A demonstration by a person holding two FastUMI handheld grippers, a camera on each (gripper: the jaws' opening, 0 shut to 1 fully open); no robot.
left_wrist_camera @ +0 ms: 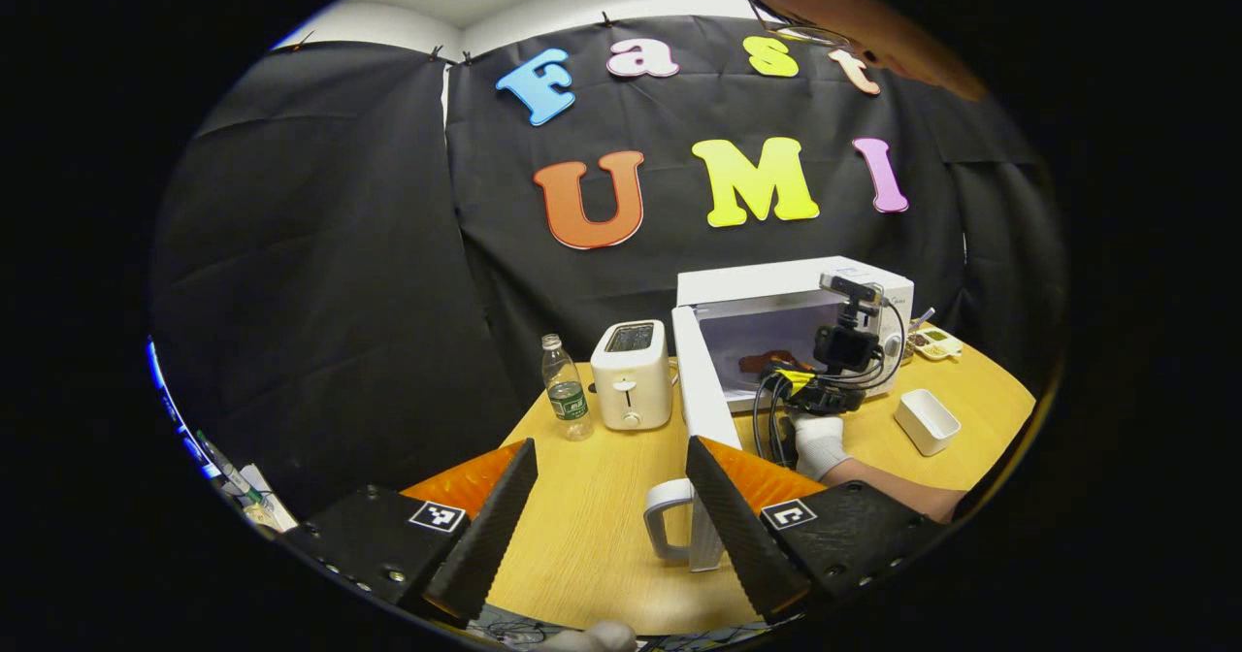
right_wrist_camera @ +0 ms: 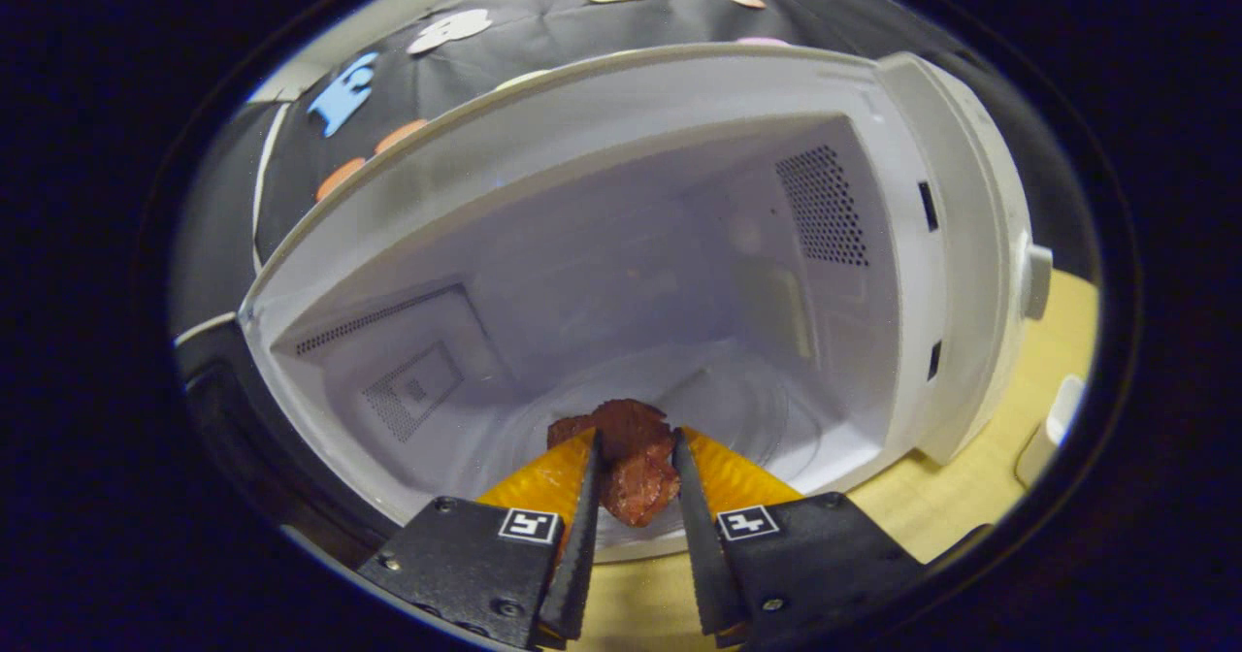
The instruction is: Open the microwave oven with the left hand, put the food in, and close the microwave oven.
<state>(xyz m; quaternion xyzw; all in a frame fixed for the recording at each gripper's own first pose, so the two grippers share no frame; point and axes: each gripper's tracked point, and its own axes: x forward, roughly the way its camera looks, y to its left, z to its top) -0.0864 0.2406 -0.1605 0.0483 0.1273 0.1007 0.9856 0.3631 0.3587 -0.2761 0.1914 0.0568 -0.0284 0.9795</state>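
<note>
While the microwave oven (left_wrist_camera: 796, 327) stands with its door (left_wrist_camera: 701, 390) swung fully out toward the left gripper view's camera, its cavity is open across the whole front, and bare wooden table (left_wrist_camera: 582, 526) lies between the door's edge and the toaster (left_wrist_camera: 632, 374). A water bottle (left_wrist_camera: 566, 386) stands just left of the toaster, and a small white dish (left_wrist_camera: 927, 421) sits on the table to the right of the oven. Low over the table, the left gripper (left_wrist_camera: 606, 526) has its jaws spread wide with nothing between them, the door's handle (left_wrist_camera: 668, 526) just beside its right finger. In the right gripper view, the right gripper (right_wrist_camera: 633, 526) reaches over the cavity's front lip, both fingers pressed on a brown piece of food (right_wrist_camera: 631, 468) held just inside the oven (right_wrist_camera: 679, 274), with the side walls well apart from it. From the left gripper view, a gloved hand (left_wrist_camera: 818, 441) holds that gripper level at the oven mouth.
</note>
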